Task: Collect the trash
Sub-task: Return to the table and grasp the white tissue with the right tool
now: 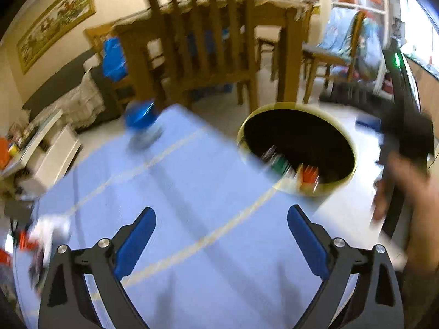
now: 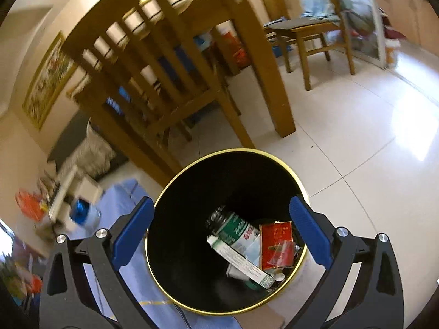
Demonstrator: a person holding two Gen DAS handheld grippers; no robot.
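A black trash bin with a gold rim (image 2: 162, 205) stands on the floor beside the blue-covered table (image 1: 178, 192). It holds a green-labelled bottle (image 2: 236, 229), a white tube (image 2: 241, 261) and a red packet (image 2: 275, 242). My right gripper (image 2: 221, 230) is open and empty, right above the bin's mouth. My left gripper (image 1: 221, 235) is open and empty above the blue cloth; the bin (image 1: 340, 134) is ahead to its right. A blue-capped container (image 1: 141, 119) lies at the table's far edge, also in the right wrist view (image 2: 82, 213). A blurred white and red item (image 1: 44, 235) lies at the left edge.
A wooden chair (image 1: 203, 41) and a wooden table (image 2: 247, 27) stand just behind the bin. Another chair (image 2: 310, 33) stands at the far right. White tiled floor (image 2: 370, 150) lies right of the bin. The other hand and its gripper (image 1: 406, 148) show at the right.
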